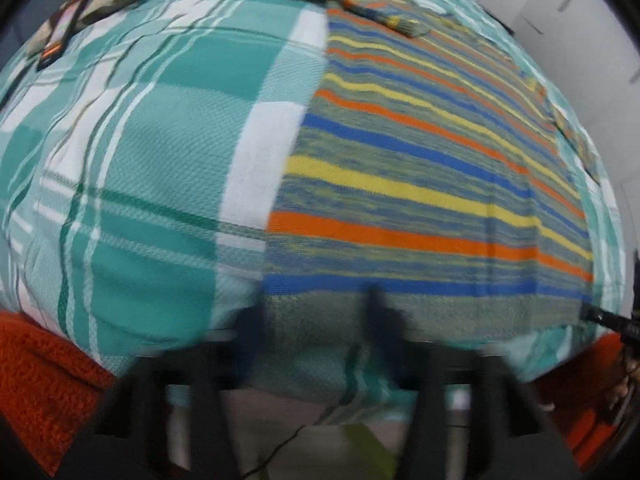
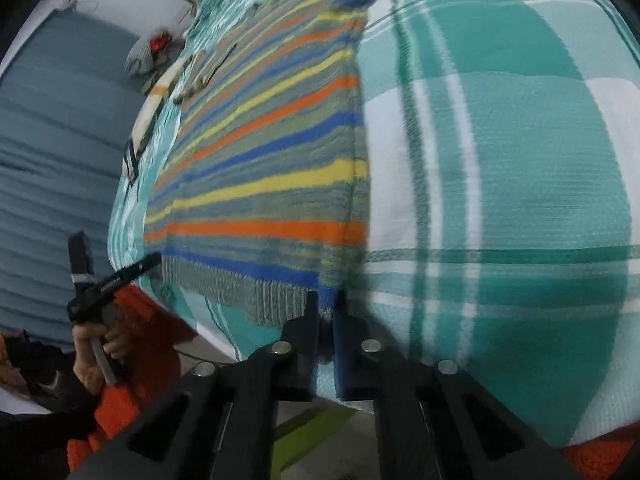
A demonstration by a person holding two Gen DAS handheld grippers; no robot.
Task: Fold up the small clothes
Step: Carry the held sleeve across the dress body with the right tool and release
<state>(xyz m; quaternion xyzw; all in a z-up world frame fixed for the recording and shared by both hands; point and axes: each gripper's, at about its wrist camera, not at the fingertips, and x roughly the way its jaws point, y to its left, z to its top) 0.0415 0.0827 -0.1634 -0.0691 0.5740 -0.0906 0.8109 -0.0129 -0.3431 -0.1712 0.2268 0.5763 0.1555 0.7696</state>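
Striped knit garment [image 1: 420, 184] lies spread flat on a bed covered by a teal-and-white plaid sheet [image 1: 152, 152]. Stripes run orange, blue, yellow over a grey-green mix; ribbed grey-green hem faces the near edge of the bed. One sleeve [image 1: 360, 8] is folded across the top of the garment in the left wrist view.

Left claw [image 1: 316, 320] is at the near hem, heavily blurred. Two dark fingers [image 1: 376, 312] show over the ribbed band, looking apart in the smear, but the claw is closed; I cannot tell from the blur whether cloth is pinched between them.

Right claw [image 2: 326, 300] sits at the garment's near right corner, where hem meets side seam. Its fingers [image 2: 310, 312] are nearly together with the corner's blue stripe and ribbing caught between them, so it is closed on the striped knit garment [image 2: 260, 184].

In the right wrist view the left claw [image 2: 116, 268] shows at the hem's left corner, held by a hand [image 2: 96, 356] in an orange fuzzy sleeve [image 2: 136, 344]. A blue-grey padded surface [image 2: 52, 160] runs beside the bed. A small grey bundle with red on it [image 2: 150, 54] lies at the far end. Green floor patch [image 2: 308, 428] shows under the bed edge.
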